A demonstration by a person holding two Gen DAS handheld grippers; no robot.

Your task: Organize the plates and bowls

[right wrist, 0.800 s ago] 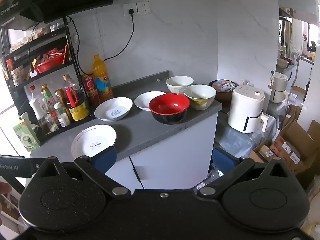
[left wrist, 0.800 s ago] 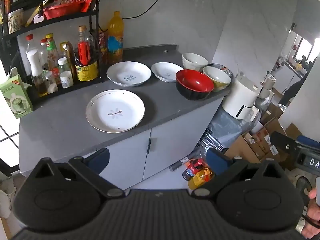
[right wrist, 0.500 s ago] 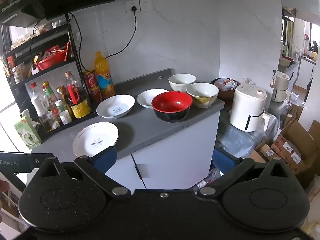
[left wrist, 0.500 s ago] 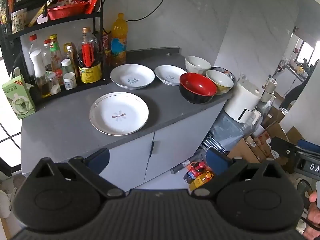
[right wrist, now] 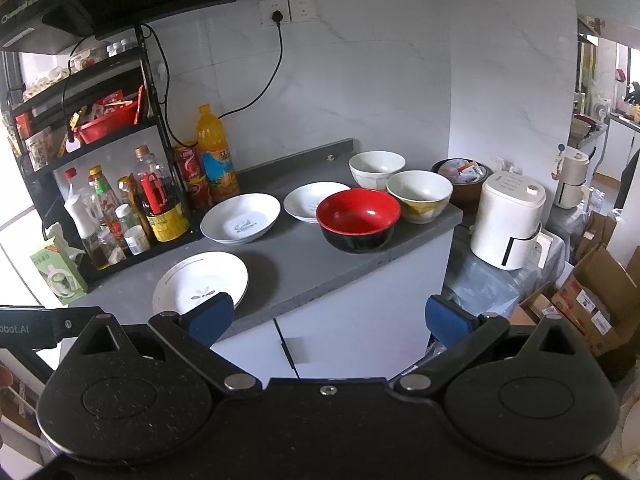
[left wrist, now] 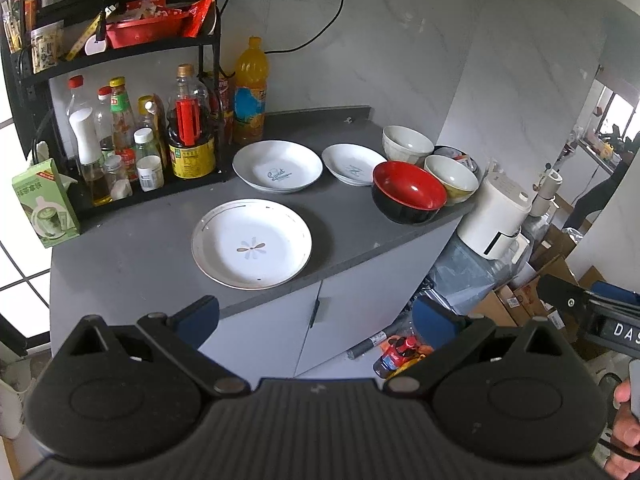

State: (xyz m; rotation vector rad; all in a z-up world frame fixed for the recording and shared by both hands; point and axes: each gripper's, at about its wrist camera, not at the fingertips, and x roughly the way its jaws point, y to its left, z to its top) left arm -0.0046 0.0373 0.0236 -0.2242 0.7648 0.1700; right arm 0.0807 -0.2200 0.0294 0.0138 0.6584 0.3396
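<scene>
Crockery looks rigid, slick, breakable; we would pinch the large white flower-printed ceramic plate [left wrist: 251,244] by its rim. Left gripper [left wrist: 316,314] and right gripper [right wrist: 328,316] gape empty.

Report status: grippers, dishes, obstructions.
Left gripper and right gripper open, empty, short of the counter. Three plates, three bowls unstacked. Nothing blocking.

Both tongs spread wide, nothing between the blue pads. I read the left tongs [left wrist: 316,314] as held level, short of the desk. Right tongs [right wrist: 328,318] likewise, alongside. My right hand [left wrist: 625,420] shows at the frame edge, gripping its handle.
</scene>
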